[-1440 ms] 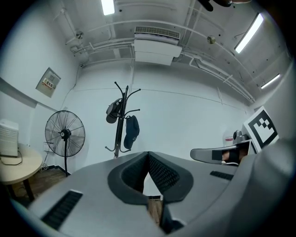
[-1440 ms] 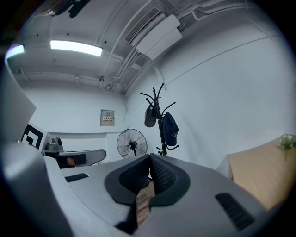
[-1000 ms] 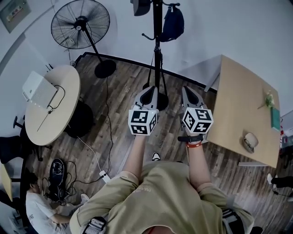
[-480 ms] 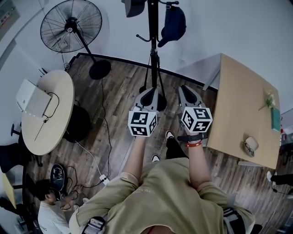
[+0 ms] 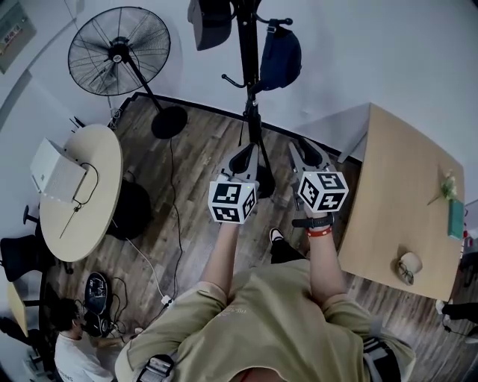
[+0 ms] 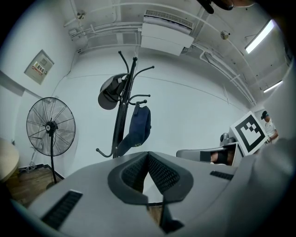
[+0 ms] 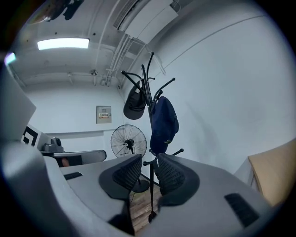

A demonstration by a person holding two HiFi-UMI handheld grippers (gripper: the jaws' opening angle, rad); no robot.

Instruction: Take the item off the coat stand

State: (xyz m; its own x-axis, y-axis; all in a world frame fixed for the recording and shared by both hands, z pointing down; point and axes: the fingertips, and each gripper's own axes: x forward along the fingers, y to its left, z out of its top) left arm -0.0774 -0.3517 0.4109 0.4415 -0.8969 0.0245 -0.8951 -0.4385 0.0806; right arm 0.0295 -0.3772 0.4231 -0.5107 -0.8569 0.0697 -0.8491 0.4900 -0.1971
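Note:
A black coat stand [image 5: 249,74] rises by the far wall. A navy blue cap [image 5: 281,58] hangs on its right side and a dark grey cap [image 5: 209,21] on its left. Both grippers are held level in front of the stand, short of it. My left gripper [image 5: 245,158] is shut, its pads meeting at the tip [image 6: 148,156] with nothing in them. My right gripper [image 5: 308,155] has just been opening; its jaws stand slightly apart [image 7: 148,163] with nothing between them. Through that gap I see the stand's pole, with the navy cap [image 7: 163,122] above.
A standing fan [image 5: 119,52] is left of the stand. A round table [image 5: 75,190] with a white device is at the left, a wooden table [image 5: 396,201] at the right. Cables run over the wooden floor, and a person crouches at bottom left [image 5: 71,351].
Both grippers and the person have moved forward toward the coat stand, which now looks nearer. The right gripper's jaws have parted; the left stays shut.

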